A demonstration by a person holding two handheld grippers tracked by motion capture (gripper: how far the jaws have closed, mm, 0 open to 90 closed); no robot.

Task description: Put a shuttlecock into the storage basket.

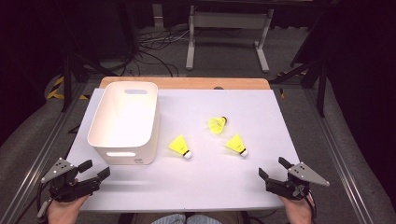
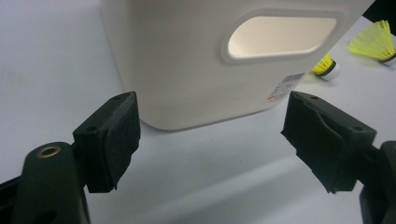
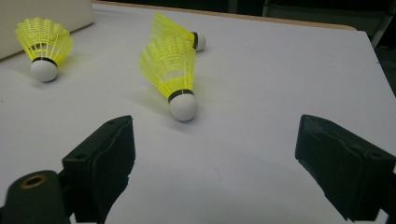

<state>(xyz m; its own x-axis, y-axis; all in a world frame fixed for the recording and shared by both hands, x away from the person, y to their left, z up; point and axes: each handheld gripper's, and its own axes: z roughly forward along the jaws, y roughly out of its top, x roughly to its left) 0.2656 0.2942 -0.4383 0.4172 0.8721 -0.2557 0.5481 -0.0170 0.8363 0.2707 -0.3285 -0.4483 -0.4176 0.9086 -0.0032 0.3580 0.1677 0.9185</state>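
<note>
Left hand-held gripper [image 1: 95, 170]: at the counter's near left corner, jaws spread wide, nothing between them; it faces the bin's near wall.
Right hand-held gripper [image 1: 273, 169]: at the near right corner, jaws wide apart and empty, aimed toward the shuttlecocks.
Counter [image 1: 210, 186]: white sheet on a wooden top; bare surface lies between each hand-held gripper and the things ahead.
Nearest shuttlecock [image 1: 237, 145]: right of centre, lying on its side, white cork toward the near edge.
Middle shuttlecock [image 1: 180, 146]: just beside the bin's right wall, cork toward the near edge.
Far shuttlecock [image 1: 217, 123]: behind the other two, cork pointing away.
Bin [image 1: 108, 140]: cream, open-topped, on the left half, reaching toward the far left corner; a handle slot in its near wall.
Count: three yellow shuttlecocks, one bin, two hand-held grippers.
</note>
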